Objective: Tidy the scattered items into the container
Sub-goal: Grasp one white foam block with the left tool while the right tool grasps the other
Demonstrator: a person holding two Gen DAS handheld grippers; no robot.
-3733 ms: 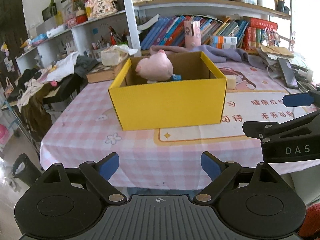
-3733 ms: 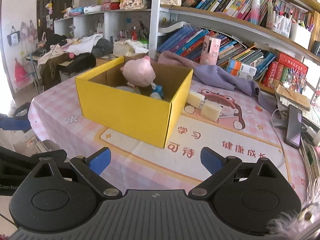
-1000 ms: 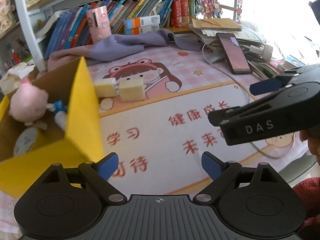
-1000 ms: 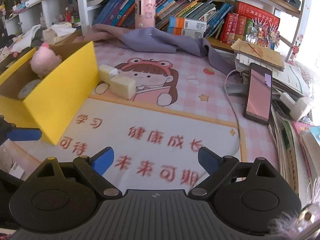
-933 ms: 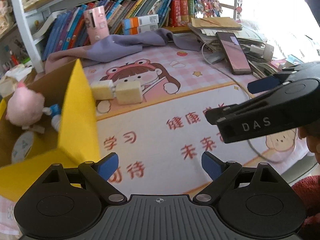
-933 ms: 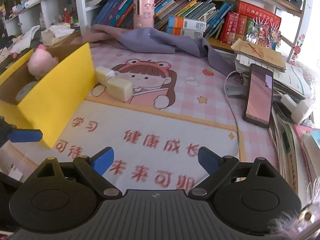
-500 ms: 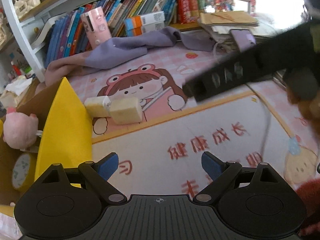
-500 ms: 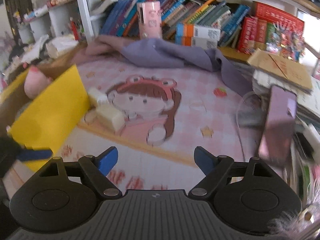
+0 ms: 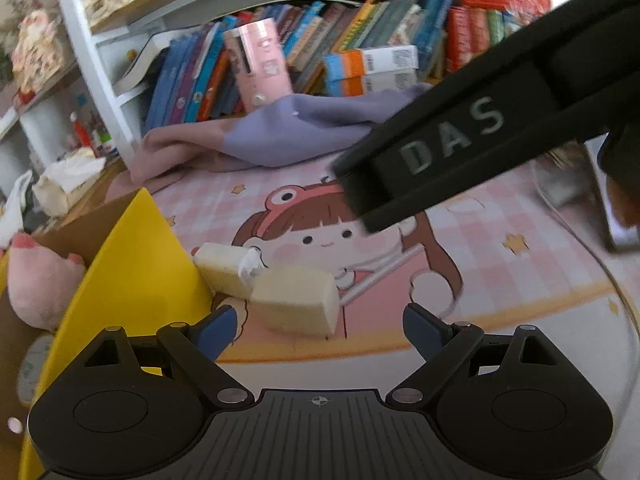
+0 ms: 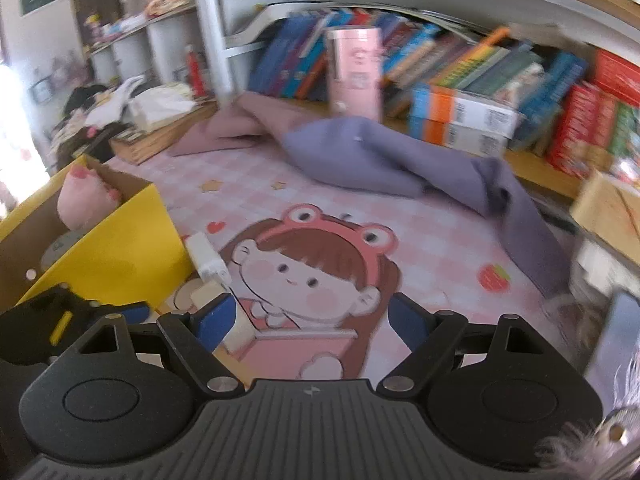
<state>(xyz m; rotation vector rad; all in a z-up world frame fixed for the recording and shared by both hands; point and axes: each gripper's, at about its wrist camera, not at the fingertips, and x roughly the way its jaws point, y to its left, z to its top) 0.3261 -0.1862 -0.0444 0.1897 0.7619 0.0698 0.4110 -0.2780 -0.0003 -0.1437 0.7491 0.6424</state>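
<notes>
Beside the yellow box [image 9: 132,280], two cream sponge blocks [image 9: 294,300] lie touching on the tabletop [image 9: 500,280]. My left hand-held gripper [image 9: 320,326] and right hand-held gripper [image 10: 306,320] both gape wide and empty. Closing on one block could nudge its neighbour against the box wall.

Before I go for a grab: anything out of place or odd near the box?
Two pale blocks lie outside the yellow box, on the mat against its corner, touching and askew. The right gripper crosses above them. A purple cloth lies crumpled behind.
</notes>
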